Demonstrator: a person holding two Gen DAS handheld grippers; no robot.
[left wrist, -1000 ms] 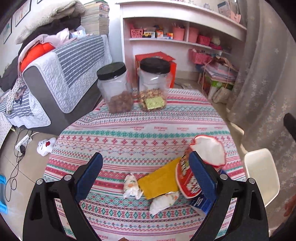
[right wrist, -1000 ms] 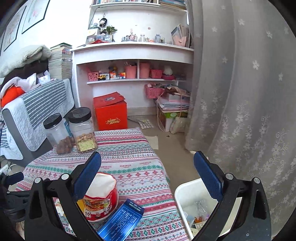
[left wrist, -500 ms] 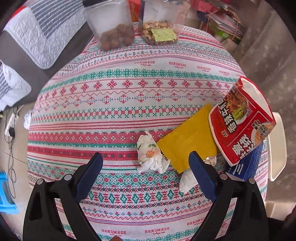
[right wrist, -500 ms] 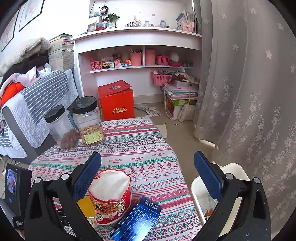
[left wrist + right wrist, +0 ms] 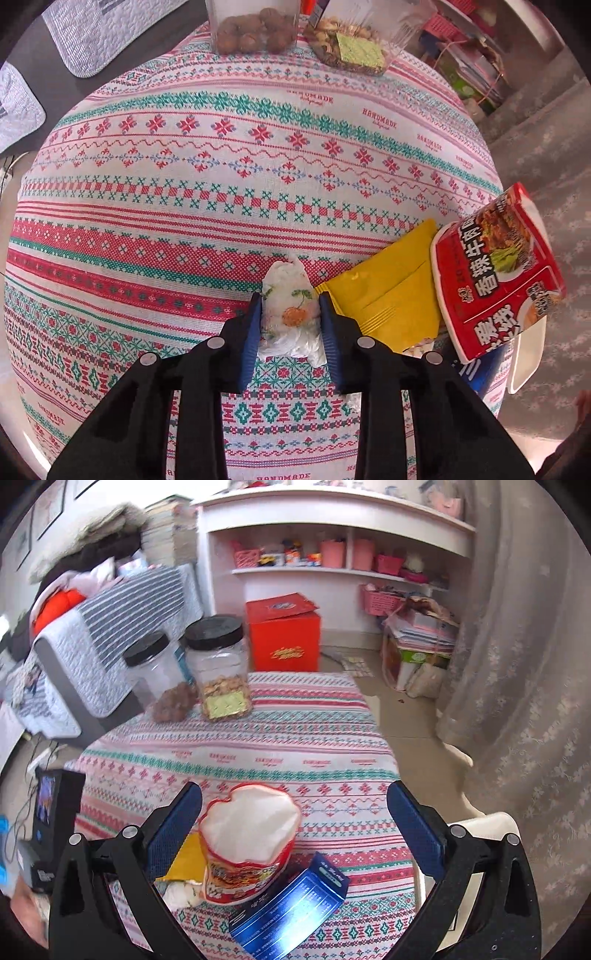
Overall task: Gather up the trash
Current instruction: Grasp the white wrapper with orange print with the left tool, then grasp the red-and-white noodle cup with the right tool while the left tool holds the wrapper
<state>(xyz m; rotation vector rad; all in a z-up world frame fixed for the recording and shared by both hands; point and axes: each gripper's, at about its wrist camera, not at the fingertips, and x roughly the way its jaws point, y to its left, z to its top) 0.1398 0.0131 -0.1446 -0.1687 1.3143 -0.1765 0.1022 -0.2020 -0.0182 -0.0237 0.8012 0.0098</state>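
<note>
- The left gripper (image 5: pixel 289 314) squeezes a crumpled tissue (image 5: pixel 290 317) on the tablecloth (image 5: pixel 221 177).
- The right gripper (image 5: pixel 293 827) is wide apart above a red cup (image 5: pixel 247 845).

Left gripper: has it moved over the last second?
Yes. The left gripper dropped toward the tablecloth, away from the jars, its fingers closing on the crumpled tissue.

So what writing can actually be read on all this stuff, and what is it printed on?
"HANDMADE": repeated along the patterned tablecloth.
"香辣牛肉": large white characters on the red noodle cup; its other lettering is cut off or too distorted to read.
Blue box: fine print, washed out by glare, unreadable.
Red box on the floor: gold lettering, too blurred.
Green label on the nut jar: no legible text.
</note>
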